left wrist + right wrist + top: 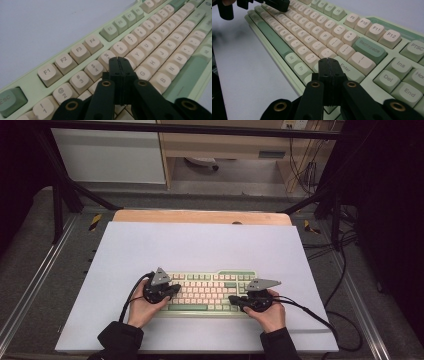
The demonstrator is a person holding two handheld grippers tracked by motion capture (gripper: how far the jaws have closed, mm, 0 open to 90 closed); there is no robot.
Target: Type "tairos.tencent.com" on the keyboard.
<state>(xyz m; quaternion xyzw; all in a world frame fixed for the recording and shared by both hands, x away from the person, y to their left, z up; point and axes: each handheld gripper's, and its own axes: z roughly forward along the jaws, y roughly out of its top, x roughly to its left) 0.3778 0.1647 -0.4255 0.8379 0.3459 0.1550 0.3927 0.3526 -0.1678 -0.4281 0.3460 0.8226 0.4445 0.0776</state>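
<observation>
A pale green keyboard (210,292) with cream and green keys lies on the white sheet (200,245) near the table's front. My left gripper (175,289) is shut with nothing between its jaws, its tips over the keyboard's left part. In the left gripper view the left gripper (119,60) hovers just above the keyboard (150,50) near the R and T keys. My right gripper (234,299) is shut and empty over the keyboard's right end. In the right gripper view the right gripper (328,60) sits low over the keyboard (317,32) beside the Enter key (349,68).
A wooden table edge (200,216) shows beyond the sheet. Cables (320,317) trail from the right gripper across the sheet and off to the right. Black frame legs (62,195) stand at the back corners. The left gripper (277,4) appears far off in the right gripper view.
</observation>
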